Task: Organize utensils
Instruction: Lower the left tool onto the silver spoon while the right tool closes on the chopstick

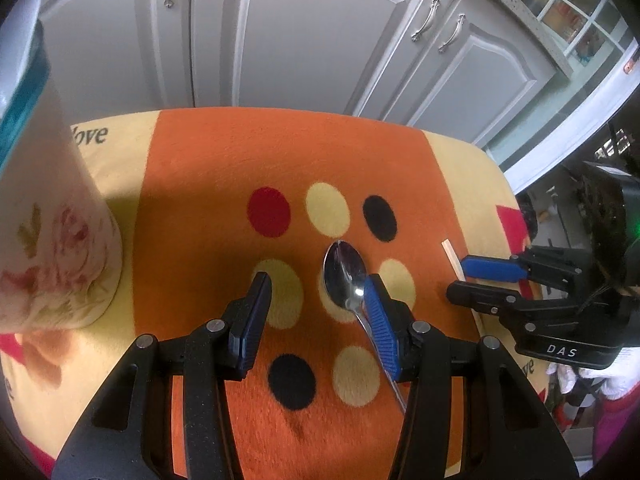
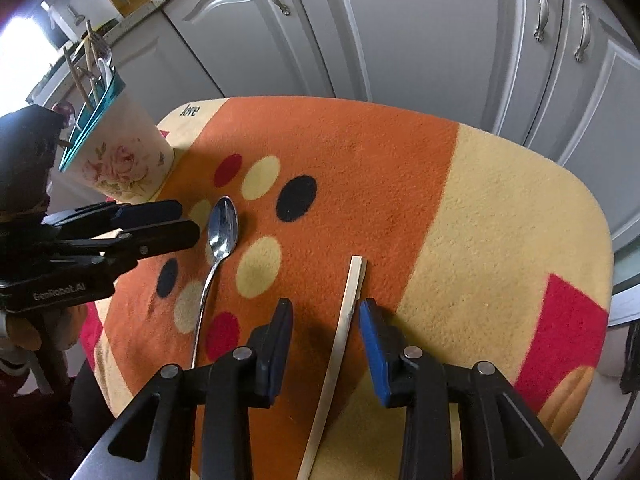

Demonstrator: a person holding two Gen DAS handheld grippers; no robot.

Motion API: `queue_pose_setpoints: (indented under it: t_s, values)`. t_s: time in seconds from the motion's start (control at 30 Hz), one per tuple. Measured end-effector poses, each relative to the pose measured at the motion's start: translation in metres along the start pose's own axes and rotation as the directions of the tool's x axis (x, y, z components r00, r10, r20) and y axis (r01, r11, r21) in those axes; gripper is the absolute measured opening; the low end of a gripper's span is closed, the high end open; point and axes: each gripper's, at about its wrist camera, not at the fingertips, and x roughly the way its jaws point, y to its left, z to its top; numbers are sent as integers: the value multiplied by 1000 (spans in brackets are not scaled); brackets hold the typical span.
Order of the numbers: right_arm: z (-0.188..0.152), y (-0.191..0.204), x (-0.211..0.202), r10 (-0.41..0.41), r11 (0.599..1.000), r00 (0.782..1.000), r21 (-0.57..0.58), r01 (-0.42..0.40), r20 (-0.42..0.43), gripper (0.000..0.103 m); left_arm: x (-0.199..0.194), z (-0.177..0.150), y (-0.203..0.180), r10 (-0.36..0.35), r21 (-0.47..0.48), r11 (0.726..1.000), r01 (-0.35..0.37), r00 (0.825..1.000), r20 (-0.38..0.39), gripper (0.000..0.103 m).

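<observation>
Spoon [image 1: 345, 276] first, from my left wrist camera: it lies bowl-up on the orange spotted cloth [image 1: 224, 176], handle running back toward me under the right finger of my left gripper [image 1: 316, 300]. That gripper's fingers are spread wide with nothing between them; the blue pad [image 1: 380, 324] sits just over the spoon's neck, though I cannot tell whether it touches. At far left the floral utensil cup [image 1: 52, 240] stands on the cloth's cream edge. At right I see my right gripper [image 1: 476, 278] low over the cloth, with a pale wooden stick [image 1: 452, 258] poking out beyond its fingers. Grey cabinet doors [image 1: 320, 32] fill the background.

On my right wrist camera, the right gripper [image 2: 326, 316] is open and straddles the stick [image 2: 344, 328], which lies flat on the cloth [image 2: 380, 168] between the fingers, nearer the right one, gripped by neither. The spoon [image 2: 222, 236] rests well to the left, beside the left gripper [image 2: 188, 220]. The cup [image 2: 120, 156] stands at the far left corner, holding chopsticks and a fork [image 2: 105, 53].
</observation>
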Motion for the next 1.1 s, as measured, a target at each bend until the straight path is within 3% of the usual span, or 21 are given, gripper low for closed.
queue_pose_setpoints:
  t_s: [0.17,0.37,0.67,0.87,0.97,1.1]
  values:
    - [4,-4,0,10,1000,1000,6,-10,1,36,6,5,0,-14,8,1000,14,1000,-9,47]
    - [9,3,3,-31,999,999,-17,31,6,36,16,8,-3,-41,21,999,42,999,-31,47]
    - [11,0,4,1,1000,1000,-30,-1,-1,37,22,12,-9,-58,83,995,62,997,-47,45]
    - [16,0,5,-1,999,1000,-51,0,-19,37,22,15,-2,-82,66,994,86,995,-58,44]
    - [16,1,6,2,998,1000,-61,-4,-23,38,21,16,1,-76,75,994,81,995,-66,33]
    - [16,0,6,12,998,1000,-55,-13,-25,38,22,17,4,-79,76,993,85,994,-71,27]
